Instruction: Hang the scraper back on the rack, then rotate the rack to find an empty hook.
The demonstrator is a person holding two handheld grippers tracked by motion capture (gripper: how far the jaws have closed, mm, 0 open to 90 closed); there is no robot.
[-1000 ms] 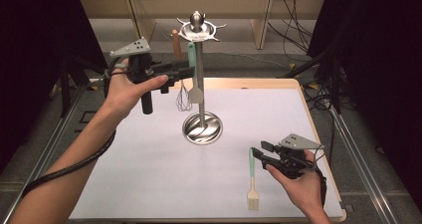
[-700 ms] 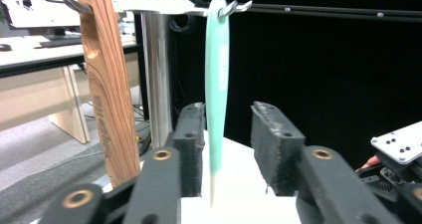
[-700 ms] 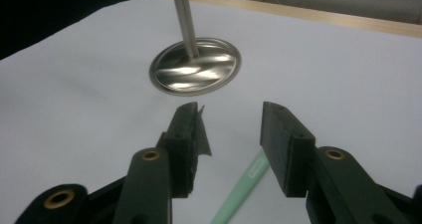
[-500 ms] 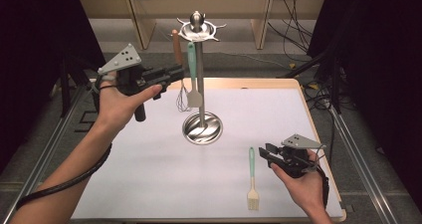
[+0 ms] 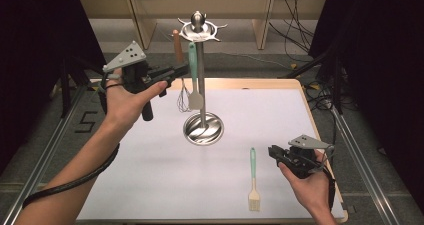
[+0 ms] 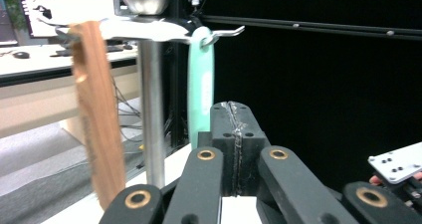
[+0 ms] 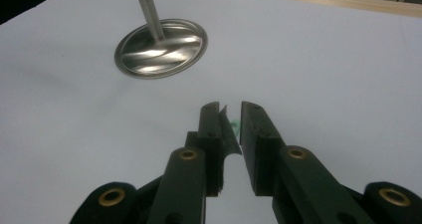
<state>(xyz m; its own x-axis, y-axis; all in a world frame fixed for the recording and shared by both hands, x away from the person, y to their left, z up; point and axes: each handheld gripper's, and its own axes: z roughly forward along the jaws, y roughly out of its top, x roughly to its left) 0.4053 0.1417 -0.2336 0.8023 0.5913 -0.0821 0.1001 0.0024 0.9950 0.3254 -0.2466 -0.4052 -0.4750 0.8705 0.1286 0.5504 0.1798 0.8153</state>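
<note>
Your left gripper (image 5: 176, 74) was up beside the utensil stand (image 5: 200, 80), jaws pressed together on nothing, right next to the hanging mint spatula (image 5: 194, 80). Your right gripper (image 5: 274, 152) sat slightly parted near the basting brush (image 5: 253, 177), probably not touching it, lying well in front of the stand's base.

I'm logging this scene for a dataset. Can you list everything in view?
Rack: 1, steel, back centre of table.
Spatula: 1, mint, hanging on rack.
Whisk: 1, wooden handle, hanging on rack's left.
Brush: 1, mint handle, lying front right.
Table: 1, white top, wooden edge.
Left hand-held gripper: 1, black, shut, raised beside the spatula.
Right hand-held gripper: 1, black, slightly open, low beside the brush.
</note>
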